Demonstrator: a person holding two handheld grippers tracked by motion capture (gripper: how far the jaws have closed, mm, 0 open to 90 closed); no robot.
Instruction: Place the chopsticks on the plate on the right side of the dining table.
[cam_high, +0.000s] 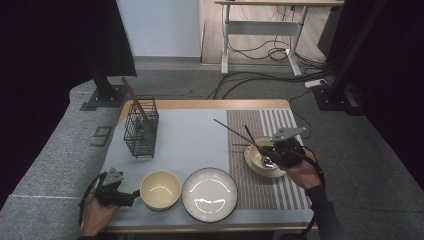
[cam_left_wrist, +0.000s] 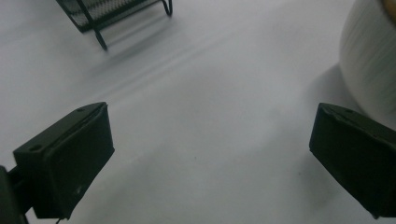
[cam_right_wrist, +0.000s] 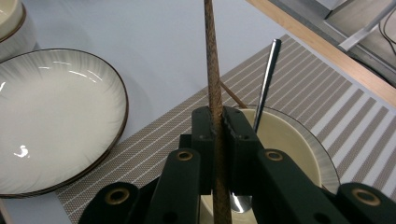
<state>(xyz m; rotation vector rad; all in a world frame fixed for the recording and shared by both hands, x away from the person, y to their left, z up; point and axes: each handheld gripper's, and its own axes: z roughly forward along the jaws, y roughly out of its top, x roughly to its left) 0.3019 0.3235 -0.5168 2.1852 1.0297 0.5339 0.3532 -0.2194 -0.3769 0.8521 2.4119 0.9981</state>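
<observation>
- My right gripper (cam_right_wrist: 217, 154) is clamped on a brown chopstick (cam_right_wrist: 212, 70) above the small bowl (cam_high: 256, 161) on the striped mat (cam_high: 280, 130), right side.
- The chopstick's long axis runs far-left from the jaws, tip raised.
- My left gripper (cam_left_wrist: 210, 154), jaws spread wide and holding nothing, sits near-left beside the cream bowl (cam_high: 160, 189).

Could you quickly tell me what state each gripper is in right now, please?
Left gripper: open, holding nothing, low over the table beside the cream bowl.
Right gripper: closed on a brown chopstick, above the small bowl.
</observation>
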